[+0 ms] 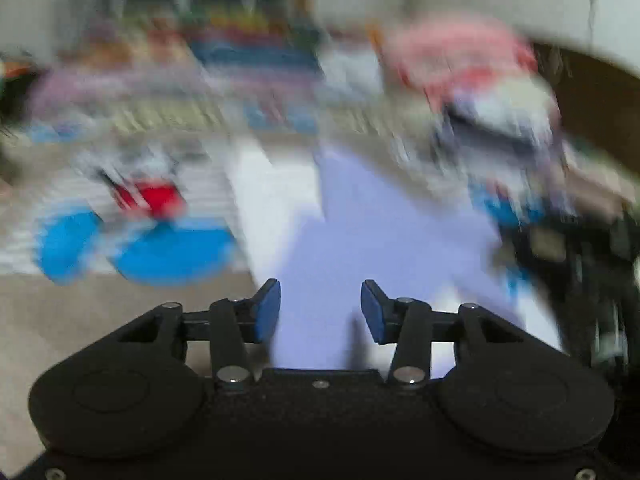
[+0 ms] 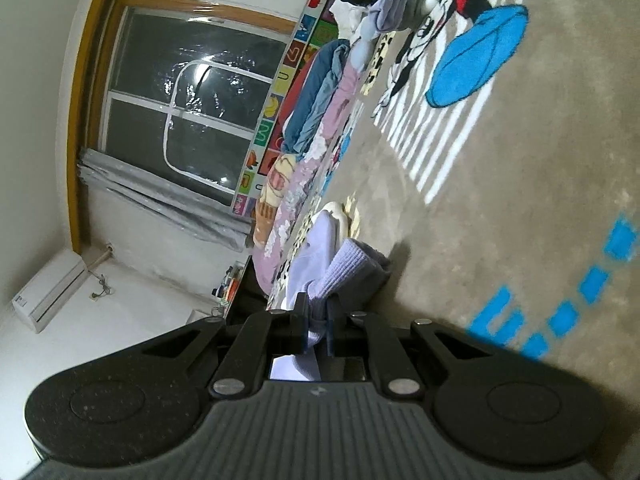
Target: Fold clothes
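Right hand-held gripper (image 2: 316, 326) pinches the lavender garment (image 2: 340, 272); left hand-held gripper (image 1: 320, 310), empty and part-open, may miss its blurred edge.

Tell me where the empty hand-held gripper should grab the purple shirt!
Judging from the blurry left view, grab the purple shirt at its loose near edge, coming down from above: the cloth lies flat just ahead of the open left hand-held gripper. The right hand-held gripper already pinches a ribbed end.
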Available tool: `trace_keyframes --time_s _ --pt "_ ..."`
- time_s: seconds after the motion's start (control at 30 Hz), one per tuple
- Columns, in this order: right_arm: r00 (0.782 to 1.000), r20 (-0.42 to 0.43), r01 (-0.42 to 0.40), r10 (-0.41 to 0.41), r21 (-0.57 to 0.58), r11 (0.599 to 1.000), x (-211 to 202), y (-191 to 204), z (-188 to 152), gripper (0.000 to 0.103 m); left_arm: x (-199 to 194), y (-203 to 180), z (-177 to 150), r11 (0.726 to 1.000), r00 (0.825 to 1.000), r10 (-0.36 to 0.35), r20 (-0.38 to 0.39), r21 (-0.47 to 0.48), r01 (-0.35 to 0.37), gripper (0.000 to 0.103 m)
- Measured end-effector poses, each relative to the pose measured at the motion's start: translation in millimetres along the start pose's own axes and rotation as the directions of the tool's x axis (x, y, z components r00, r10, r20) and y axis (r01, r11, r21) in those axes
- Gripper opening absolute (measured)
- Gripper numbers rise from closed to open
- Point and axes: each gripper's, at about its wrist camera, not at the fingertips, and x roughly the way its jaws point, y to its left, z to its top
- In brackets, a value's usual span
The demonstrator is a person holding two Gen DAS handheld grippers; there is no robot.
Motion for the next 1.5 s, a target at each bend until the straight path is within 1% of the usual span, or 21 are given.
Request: trace_keyframes --time_s 0.07,0.17,0.23,0.3,0.37,0.43,0.47,0.5,0.57,0.67,0.8,0.83,0.9,0.93,0.97,1.03,1.1,1.13,1.2,1.3,1.5 --pt "1.000 0.000 0.015 -0.015 0.004 1.000 0 0 0 0.011 -4 -7 -8 0.999 1.000 0.014 0.022 0.033 -0.015 0.043" --pt "0.999 -0.008 0.048 -0.048 -0.003 0.999 1 3 0 0.011 -22 -6 -8 0.999 0.997 -0.029 0.075 0.023 0.027 0.043" --pt "0.998 -0.011 0.062 -0.062 -0.017 0.998 -1 7 2 0.011 -29 -7 -7 0.998 0.993 -0.027 0.113 0.058 0.020 0.043" --pt "0.997 -0.014 0.074 -0.075 -0.037 0.997 -2 12 3 0.011 -29 -7 -4 0.996 0.990 -0.038 0.136 0.080 0.027 0.045" --pt "0.996 -0.019 0.086 -0.087 -0.049 0.995 -2 17 3 0.011 -23 -4 -1 0.995 0.986 -0.065 0.151 0.089 0.052 0.052" --pt "0.995 -0.021 0.096 -0.097 -0.069 0.993 -2 25 4 0.011 -16 -5 -2 0.991 0.983 -0.093 0.160 0.106 0.076 0.054" --pt "0.995 -0.021 0.100 -0.102 -0.083 0.992 -2 30 4 0.011 -9 -4 -2 0.991 0.984 -0.100 0.150 0.109 0.084 0.062" --pt "0.995 -0.021 0.100 -0.102 -0.094 0.991 -1 35 5 0.011 -1 -1 -4 0.990 0.986 -0.103 0.131 0.107 0.089 0.065" --pt "0.993 -0.014 0.116 -0.119 -0.129 0.985 1 46 6 0.010 8 0 -9 0.987 0.990 -0.117 0.074 0.115 0.108 0.066" --pt "0.990 -0.003 0.138 -0.140 -0.162 0.977 4 61 10 0.010 2 -4 -19 0.980 0.987 -0.143 0.068 0.150 0.131 0.075" --pt "0.989 0.004 0.143 -0.145 -0.194 0.971 13 84 15 0.010 -9 -6 -28 0.971 0.986 -0.162 0.048 0.184 0.151 0.076" --pt "0.989 0.002 0.144 -0.146 -0.209 0.967 18 90 15 0.010 -12 -7 -29 0.966 0.983 -0.181 0.035 0.192 0.171 0.077" --pt "0.988 -0.001 0.149 -0.153 -0.238 0.960 28 103 17 0.010 -19 -4 -27 0.949 0.967 -0.253 0.004 0.194 0.248 0.077" --pt "0.987 -0.003 0.153 -0.159 -0.252 0.955 33 110 17 0.010 -23 -1 -27 0.944 0.962 -0.272 0.004 0.193 0.266 0.077" --pt "0.987 -0.004 0.154 -0.161 -0.260 0.953 37 114 17 0.010 -27 2 -26 0.943 0.960 -0.280 0.013 0.189 0.273 0.077" --pt "0.986 -0.008 0.158 -0.166 -0.279 0.947 45 124 15 0.010 -35 7 -22 0.956 0.964 -0.253 0.083 0.173 0.236 0.077" --pt "0.986 -0.017 0.152 -0.165 -0.303 0.941 53 135 12 0.010 -35 15 -17 0.968 0.960 -0.235 0.150 0.122 0.218 0.077" --pt "0.986 -0.022 0.150 -0.165 -0.317 0.937 57 141 9 0.010 -31 19 -15 0.970 0.958 -0.237 0.158 0.095 0.224 0.077" --pt "0.986 -0.028 0.145 -0.164 -0.338 0.930 64 151 6 0.010 -16 20 -13 0.964 0.959 -0.262 0.111 0.078 0.254 0.077" --pt "0.985 -0.035 0.145 -0.168 -0.361 0.921 76 163 2 0.010 -1 15 -15 0.965 0.967 -0.250 0.055 0.094 0.244 0.077" --pt "0.978 -0.048 0.166 -0.202 -0.404 0.900 111 179 -4 0.010 -4 27 -12 0.950 0.949 -0.312 0.040 0.034 0.311 0.078"
